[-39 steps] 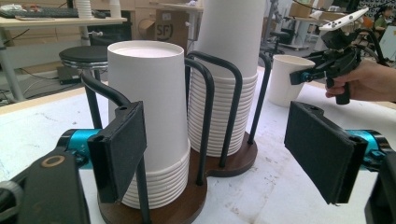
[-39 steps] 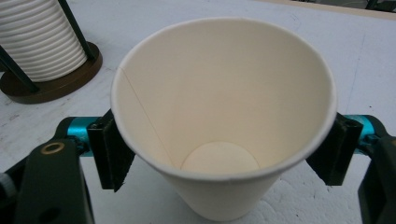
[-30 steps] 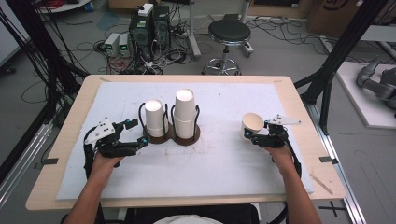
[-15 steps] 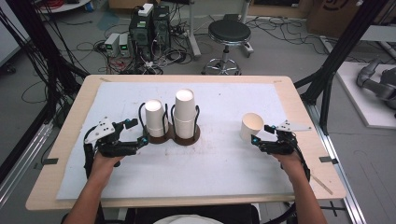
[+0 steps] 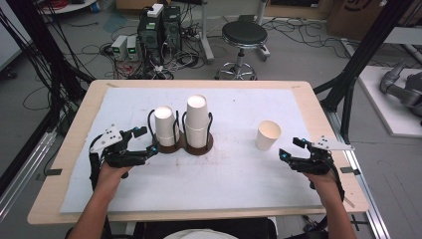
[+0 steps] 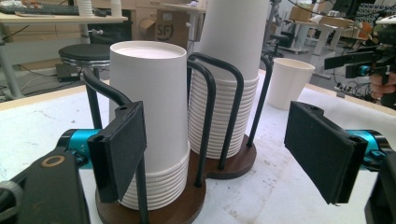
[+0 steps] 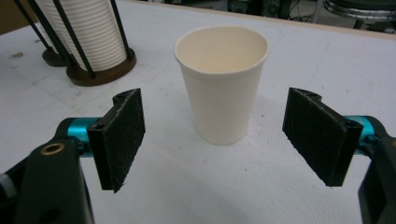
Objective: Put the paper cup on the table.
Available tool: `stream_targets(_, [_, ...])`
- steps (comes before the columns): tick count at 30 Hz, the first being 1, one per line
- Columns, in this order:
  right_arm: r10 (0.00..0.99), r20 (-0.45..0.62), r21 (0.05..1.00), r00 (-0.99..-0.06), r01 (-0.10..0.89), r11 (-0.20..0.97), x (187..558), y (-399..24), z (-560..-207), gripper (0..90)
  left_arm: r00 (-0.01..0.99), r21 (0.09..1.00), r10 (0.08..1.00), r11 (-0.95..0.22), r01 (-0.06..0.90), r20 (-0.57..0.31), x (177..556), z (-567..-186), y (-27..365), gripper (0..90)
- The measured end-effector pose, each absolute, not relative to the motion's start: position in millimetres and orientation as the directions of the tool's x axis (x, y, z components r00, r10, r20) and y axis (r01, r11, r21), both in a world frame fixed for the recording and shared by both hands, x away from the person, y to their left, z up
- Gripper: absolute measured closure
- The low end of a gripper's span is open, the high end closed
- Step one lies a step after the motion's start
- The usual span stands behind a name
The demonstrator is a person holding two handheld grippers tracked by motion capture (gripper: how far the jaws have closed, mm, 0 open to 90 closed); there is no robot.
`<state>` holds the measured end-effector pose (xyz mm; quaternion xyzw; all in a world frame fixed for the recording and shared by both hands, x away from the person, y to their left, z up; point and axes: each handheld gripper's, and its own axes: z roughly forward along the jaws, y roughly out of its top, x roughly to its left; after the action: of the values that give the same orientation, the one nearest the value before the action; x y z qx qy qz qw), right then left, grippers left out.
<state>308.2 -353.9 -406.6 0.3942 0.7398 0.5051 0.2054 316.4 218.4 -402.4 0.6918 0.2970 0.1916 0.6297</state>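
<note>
Right gripper (image 7: 212, 140): jaws spread wide, holding nothing; it sits low over the white mat (image 5: 239, 174), just short of the single paper cup (image 7: 222, 84)
Single paper cup: upright on the mat, long axis vertical, mouth pointing up; apart from both pads
Left gripper (image 6: 210, 149): jaws equally wide, empty; facing the shorter cup stack (image 6: 148, 121)
Cup stacks: upside down in the black wire holder (image 6: 210, 116); taller cup stack (image 6: 229, 79) beside it

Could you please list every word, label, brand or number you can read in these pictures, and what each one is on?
"SF", on a cardboard box behind the cup stacks, in the left gripper view.
Dark printing on a cardboard box on the floor, high view: too blurred to read.
The single paper cup carries no print.
</note>
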Motion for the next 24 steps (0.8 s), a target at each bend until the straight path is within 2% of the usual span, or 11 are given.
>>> stream_targets(10, [0.766,0.041,0.953,-0.641,0.255,0.163,292,-346,-381,21.6,0.744,0.986,0.659,-0.021,0.168,-0.113,316,-402,221,21.0])
stream_targets(24, [0.752,0.028,0.958,-0.658,0.233,0.168,281,-337,-377,21.7,0.743,0.987,0.659,-0.013,0.163,-0.114,314,-400,223,21.0])
